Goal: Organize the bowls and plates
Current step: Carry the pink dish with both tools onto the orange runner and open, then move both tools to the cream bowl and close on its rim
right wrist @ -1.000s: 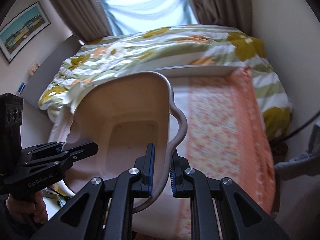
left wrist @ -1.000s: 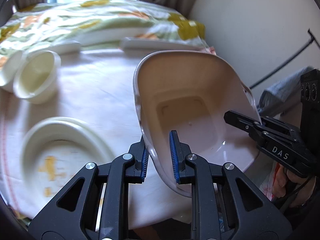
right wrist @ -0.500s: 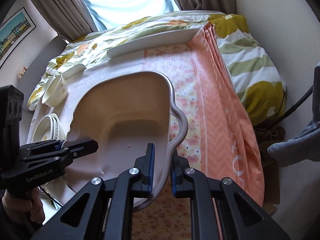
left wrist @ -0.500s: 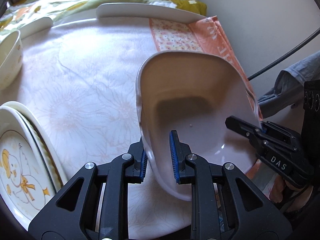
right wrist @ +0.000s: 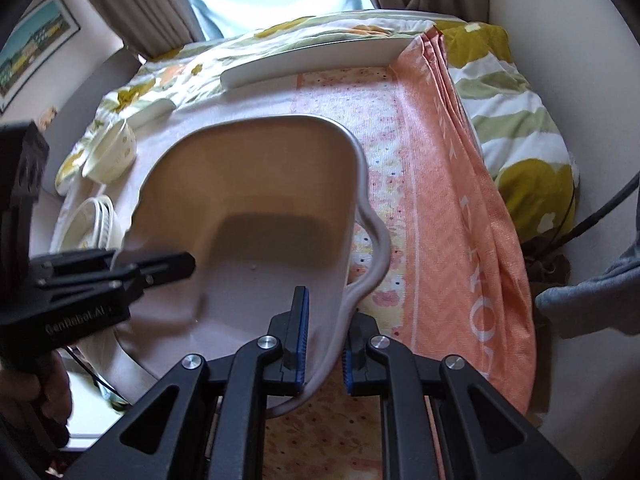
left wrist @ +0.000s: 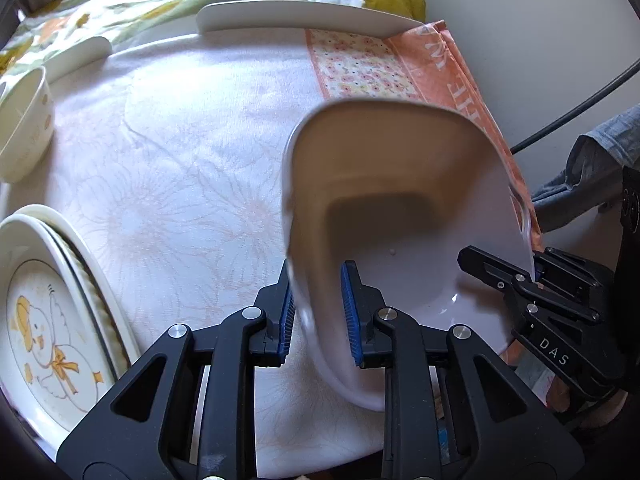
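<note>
Both tongs are pinched down on the same dish. The left tongs (left wrist: 318, 314) have their blue pads closed on the near left rim of a big squarish white dish (left wrist: 404, 208), one pad inside the wall and one outside. The right tongs (right wrist: 323, 338) clamp the opposite side just below its looped handle, the rim sandwiched tight between the pads. Each pair shows up in the other's view, biting the far edge: the right tongs at the lower right of the left wrist view, the left tongs at the left of the right wrist view. The dish hangs between them, tilted with its hollow facing the cameras, above the right part of the tabletop (left wrist: 192, 152), over the pale flowered cloth where it meets an orange patterned cloth (right wrist: 448, 200) that drapes off the right side.

Off to the left lies a stack of plates (left wrist: 52, 320), the top one printed with a yellow duck. Farther back on the left a small cream bowl (left wrist: 24, 128) lies tipped on its side. Along the far edge rest a long white platter (left wrist: 304, 16) and a smaller white piece (left wrist: 78, 54). Beyond that is a floral bedspread (right wrist: 516, 80), with curtains (right wrist: 160, 4) and a bright window behind.
</note>
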Tool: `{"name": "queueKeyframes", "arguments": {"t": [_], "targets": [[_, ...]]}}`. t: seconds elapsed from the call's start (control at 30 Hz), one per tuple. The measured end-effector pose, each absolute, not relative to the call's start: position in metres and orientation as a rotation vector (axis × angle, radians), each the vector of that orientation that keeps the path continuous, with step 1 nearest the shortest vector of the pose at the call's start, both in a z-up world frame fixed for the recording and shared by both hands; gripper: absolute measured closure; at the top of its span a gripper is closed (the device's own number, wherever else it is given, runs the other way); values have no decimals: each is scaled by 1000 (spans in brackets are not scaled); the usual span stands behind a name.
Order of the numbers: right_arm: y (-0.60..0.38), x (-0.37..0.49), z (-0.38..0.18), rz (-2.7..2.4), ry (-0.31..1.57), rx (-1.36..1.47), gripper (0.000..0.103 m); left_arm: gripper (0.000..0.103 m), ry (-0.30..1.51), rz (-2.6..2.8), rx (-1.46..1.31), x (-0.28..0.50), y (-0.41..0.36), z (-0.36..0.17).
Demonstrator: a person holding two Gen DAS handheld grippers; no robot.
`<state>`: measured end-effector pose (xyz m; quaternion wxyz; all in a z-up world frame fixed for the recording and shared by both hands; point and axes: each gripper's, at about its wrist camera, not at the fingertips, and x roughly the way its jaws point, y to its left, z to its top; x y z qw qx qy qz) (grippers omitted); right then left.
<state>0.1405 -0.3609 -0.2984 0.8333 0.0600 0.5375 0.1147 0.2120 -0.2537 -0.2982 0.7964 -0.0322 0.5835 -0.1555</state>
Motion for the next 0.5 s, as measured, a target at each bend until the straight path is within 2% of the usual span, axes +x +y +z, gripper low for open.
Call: {"name": "queueKeyframes", "arguments": {"t": [0.03,0.07,0.1,0.13,0.17,0.2,0.3,0.4,0.5], "targets": [[-361,140,-297,253,1136,124,87,79,1253,-332,-73,213,-254,-298],[-361,139,-297,266,1130,122,84,65,1251,-330,-76,213,-253,-297],[-361,138,-296,279,1126,120,72,51,1248,-327,-78,213,-251,-296],[-360,137,-296,287,1125,116,51,12,1242,-327,-86,213,-250,-296],[-359,136,-296,292,1122,109,40,1,1230,-323,-97,212,-248,-294],[-358,135,-295,296,1120,106,29,1,1210,-318,-114,211,-244,-289],[-359,129,-290,303,1097,104,25,1,1220,-309,-128,212,-241,-288],[-357,122,-282,314,1059,64,3,1,1225,-301,-143,210,-236,-283],[-353,114,-267,306,1017,11,1,1,1206,-296,-147,205,-232,-268]]}}
